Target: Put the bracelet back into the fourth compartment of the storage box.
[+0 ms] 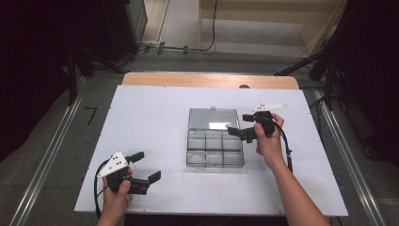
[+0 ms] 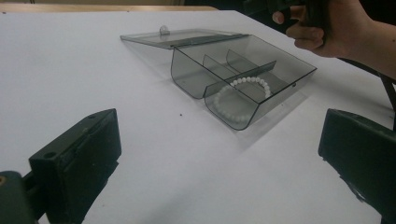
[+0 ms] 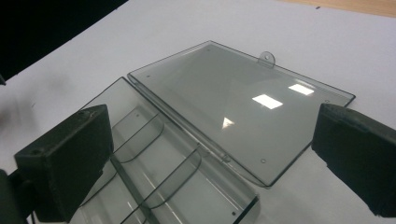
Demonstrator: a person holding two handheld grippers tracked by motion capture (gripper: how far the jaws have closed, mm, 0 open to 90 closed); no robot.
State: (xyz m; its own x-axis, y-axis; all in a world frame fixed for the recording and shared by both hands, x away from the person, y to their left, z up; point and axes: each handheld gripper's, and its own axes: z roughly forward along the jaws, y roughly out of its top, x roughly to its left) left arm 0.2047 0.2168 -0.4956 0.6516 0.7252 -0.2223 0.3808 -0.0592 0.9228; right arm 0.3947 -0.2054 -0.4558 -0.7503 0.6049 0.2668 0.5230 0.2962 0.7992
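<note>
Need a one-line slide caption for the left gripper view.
Open left gripper faces a clear smoky plastic compartment box, lid open, white bead bracelet inside.

The organiser box (image 1: 215,146) is clear, smoke-tinted hard plastic, smooth and glossy; its opened lid (image 3: 233,102), at the 12 o'clock side of the tray, mirrors bright patches of ceiling light. In one compartment lies a bracelet (image 2: 242,98) of white beads with a soft pearly sheen. The worktop (image 1: 141,122) is a white, matt, smooth sheet, and a strip of pale bare wood (image 1: 188,79) shows along its 12 o'clock edge. The left tongs (image 2: 219,163) and right tongs (image 3: 210,158) have black, dull, slightly scuffed plastic-looking jaws. Each tool carries a flat light-grey matt plate (image 1: 113,163) and trails a black rubbery cable (image 1: 285,143).
</note>
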